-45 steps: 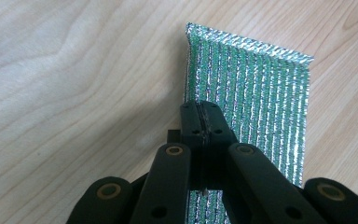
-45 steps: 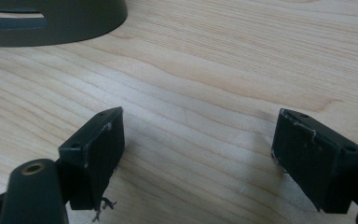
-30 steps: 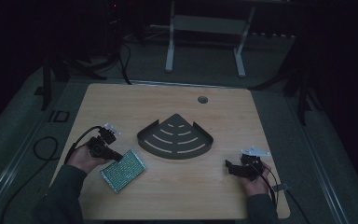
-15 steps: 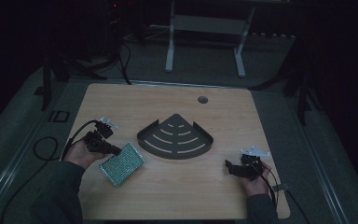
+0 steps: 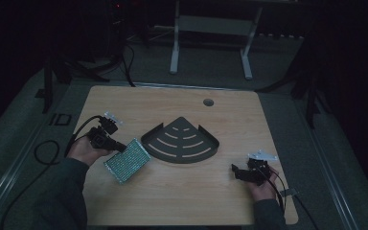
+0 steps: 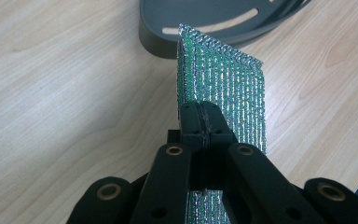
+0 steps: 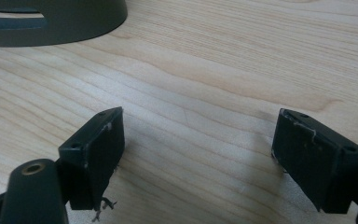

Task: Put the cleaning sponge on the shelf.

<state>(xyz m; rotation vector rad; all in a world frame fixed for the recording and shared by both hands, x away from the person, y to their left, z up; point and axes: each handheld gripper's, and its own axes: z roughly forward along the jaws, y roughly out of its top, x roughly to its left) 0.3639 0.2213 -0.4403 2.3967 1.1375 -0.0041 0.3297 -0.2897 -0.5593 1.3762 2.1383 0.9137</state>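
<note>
A flat silver-green padded pouch (image 5: 128,160) with a glittery grid surface hangs tilted over the table's left front. My left gripper (image 5: 119,147) is shut on its near edge; in the left gripper view the pouch (image 6: 228,93) stands on edge between the closed jaws of my left gripper (image 6: 200,122). A dark grey fan-shaped corner shelf (image 5: 180,141) with curved slots lies at the table's middle, just right of the pouch. My right gripper (image 5: 235,171) rests low at the front right, open, with bare wood between the jaws of my right gripper (image 7: 198,149).
The wooden table (image 5: 182,201) has a round cable hole (image 5: 208,102) at the back. A corner of the shelf (image 7: 51,21) lies ahead and left of the right gripper. White desk legs (image 5: 175,43) stand on the floor behind the table. Black cables (image 5: 45,153) trail off the left edge.
The left gripper has lifted the pouch off the table and carried it slightly back and right, toward the shelf. The right gripper has stayed put.
</note>
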